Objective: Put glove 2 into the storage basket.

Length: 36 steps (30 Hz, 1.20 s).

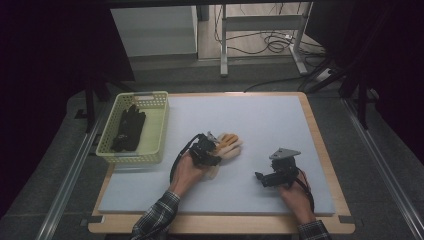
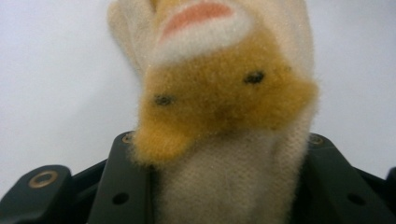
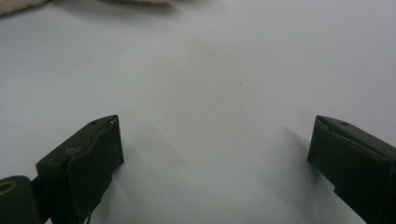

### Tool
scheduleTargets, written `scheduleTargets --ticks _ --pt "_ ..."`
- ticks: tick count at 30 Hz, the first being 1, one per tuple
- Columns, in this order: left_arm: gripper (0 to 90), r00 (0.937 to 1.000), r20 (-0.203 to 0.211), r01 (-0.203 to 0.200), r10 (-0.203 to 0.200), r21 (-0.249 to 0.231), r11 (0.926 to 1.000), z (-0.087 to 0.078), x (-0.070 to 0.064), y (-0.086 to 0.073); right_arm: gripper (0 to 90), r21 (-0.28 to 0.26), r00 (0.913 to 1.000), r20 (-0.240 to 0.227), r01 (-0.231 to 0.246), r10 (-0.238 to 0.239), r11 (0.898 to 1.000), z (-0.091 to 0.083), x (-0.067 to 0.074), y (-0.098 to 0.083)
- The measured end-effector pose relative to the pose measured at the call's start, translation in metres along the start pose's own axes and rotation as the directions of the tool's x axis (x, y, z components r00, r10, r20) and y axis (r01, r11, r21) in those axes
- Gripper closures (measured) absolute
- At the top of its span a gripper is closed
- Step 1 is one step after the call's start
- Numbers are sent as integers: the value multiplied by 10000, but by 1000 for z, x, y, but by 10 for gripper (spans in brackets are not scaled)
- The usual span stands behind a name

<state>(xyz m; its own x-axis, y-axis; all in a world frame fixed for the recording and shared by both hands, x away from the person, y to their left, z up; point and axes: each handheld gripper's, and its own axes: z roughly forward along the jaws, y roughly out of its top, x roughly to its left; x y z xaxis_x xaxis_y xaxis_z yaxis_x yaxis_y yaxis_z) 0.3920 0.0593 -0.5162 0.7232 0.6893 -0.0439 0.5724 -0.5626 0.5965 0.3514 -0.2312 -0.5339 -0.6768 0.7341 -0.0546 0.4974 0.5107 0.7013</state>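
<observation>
A fuzzy cream and orange glove (image 1: 231, 144) with two small dark dots on its orange patch lies on the pale grey mat (image 1: 265, 125) near the middle. My left gripper (image 1: 216, 153) is shut on its cream cuff end. In the left gripper view the glove (image 2: 224, 98) rises between the two black jaws, which press its knit fabric from both sides, and my left gripper (image 2: 222, 144) holds it low over the mat. My right gripper (image 1: 260, 178) rests to the right, apart from the glove. It stands open (image 3: 217, 126) over bare mat, with nothing between its jaws.
A pale yellow slotted basket (image 1: 134, 158) stands at the mat's left edge with a black glove (image 1: 127, 130) inside. A strip of cream fabric (image 3: 18, 4) shows at the top left of the right gripper view. The wooden table edge (image 1: 325, 150) frames the mat.
</observation>
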Motion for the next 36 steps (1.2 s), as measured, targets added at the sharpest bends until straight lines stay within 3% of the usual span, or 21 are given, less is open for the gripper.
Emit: scheduleTargets --ticks 11,22,30,36 --pt "563 9990 -356 263 -272 -259 9993 -32 13 20 29 -7 10000 0 8 -8 10000 0 0 0" --pt "559 9898 -987 976 -1024 -526 9938 -71 47 28 29 -10 10000 3 20 -20 10000 0 0 0" --pt "556 9730 -1591 1557 -1669 -809 9845 -100 79 22 29 -15 10000 6 26 -26 10000 0 0 0" --pt "554 9487 -2143 2122 -2323 -1129 9707 -124 107 11 29 -39 10000 8 19 -19 10000 0 0 0"
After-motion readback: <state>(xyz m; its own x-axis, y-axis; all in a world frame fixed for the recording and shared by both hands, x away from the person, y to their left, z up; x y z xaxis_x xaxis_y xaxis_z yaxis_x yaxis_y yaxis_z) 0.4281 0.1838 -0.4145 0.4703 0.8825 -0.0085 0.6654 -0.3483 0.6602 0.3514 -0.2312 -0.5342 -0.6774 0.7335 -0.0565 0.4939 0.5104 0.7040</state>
